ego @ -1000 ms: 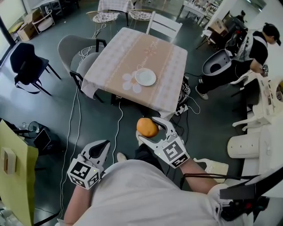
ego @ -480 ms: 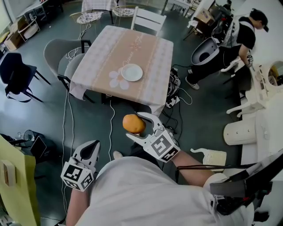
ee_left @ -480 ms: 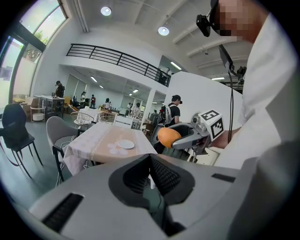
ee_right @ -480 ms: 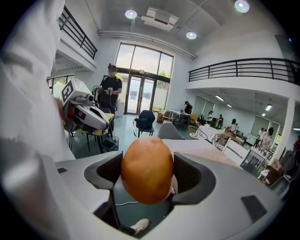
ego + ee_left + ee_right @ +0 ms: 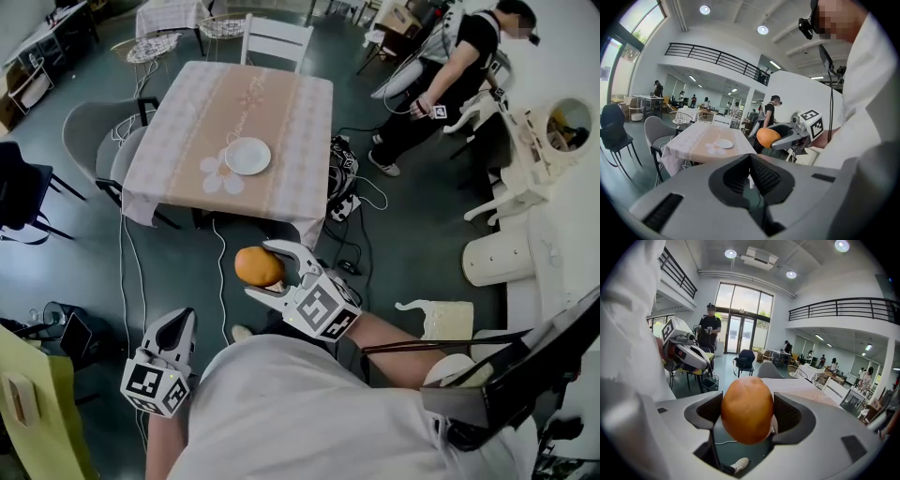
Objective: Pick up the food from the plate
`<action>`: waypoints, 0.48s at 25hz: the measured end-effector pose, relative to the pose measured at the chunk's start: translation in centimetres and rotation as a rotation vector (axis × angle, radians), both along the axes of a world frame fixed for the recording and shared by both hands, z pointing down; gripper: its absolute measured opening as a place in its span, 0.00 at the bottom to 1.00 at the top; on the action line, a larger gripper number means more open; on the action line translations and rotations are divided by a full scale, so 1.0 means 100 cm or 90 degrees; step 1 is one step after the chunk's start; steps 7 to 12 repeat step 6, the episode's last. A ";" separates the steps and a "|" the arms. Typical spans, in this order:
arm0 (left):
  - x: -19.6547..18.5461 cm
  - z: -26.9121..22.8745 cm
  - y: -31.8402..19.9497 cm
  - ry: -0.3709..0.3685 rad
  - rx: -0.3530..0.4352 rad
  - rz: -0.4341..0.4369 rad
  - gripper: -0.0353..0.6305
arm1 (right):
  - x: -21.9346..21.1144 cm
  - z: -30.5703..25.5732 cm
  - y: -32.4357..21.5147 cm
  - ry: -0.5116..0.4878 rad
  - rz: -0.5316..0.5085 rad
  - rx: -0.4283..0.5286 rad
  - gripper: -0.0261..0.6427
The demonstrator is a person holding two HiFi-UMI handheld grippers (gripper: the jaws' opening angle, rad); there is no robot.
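My right gripper (image 5: 264,272) is shut on an orange bun-like piece of food (image 5: 258,266), held in the air over the floor, well short of the table. Filling the space between the jaws in the right gripper view is the same food (image 5: 747,409). The white plate (image 5: 247,156) sits bare on the tablecloth near the table's front edge, and shows small as a plate (image 5: 724,143) in the left gripper view. My left gripper (image 5: 176,330) hangs low at the left, jaws together with nothing in them, seen as a left gripper (image 5: 749,171) in its own view.
The table (image 5: 281,112) has a pink checked cloth, with grey chairs (image 5: 94,141) at its left and a white chair (image 5: 274,37) behind. Cables (image 5: 352,192) trail over the floor at its right. A person (image 5: 450,66) bends near white furniture (image 5: 525,150) at the right.
The view has shifted away from the table, which now lies farther up and left. My right gripper still holds the food, now slightly lower left. The person at the right has moved.
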State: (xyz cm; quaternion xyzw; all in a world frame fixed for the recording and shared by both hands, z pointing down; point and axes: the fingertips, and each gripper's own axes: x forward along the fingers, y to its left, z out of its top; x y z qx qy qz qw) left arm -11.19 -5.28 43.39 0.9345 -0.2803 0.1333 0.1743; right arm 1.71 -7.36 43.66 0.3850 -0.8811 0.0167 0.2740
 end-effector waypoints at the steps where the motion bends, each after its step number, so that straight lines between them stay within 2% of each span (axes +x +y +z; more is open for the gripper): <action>1: 0.001 0.001 0.000 -0.001 0.000 0.000 0.07 | 0.001 0.001 0.000 0.000 0.000 -0.001 0.57; 12: 0.001 0.006 0.002 -0.004 -0.004 -0.008 0.07 | 0.002 0.007 -0.001 -0.002 -0.005 -0.001 0.57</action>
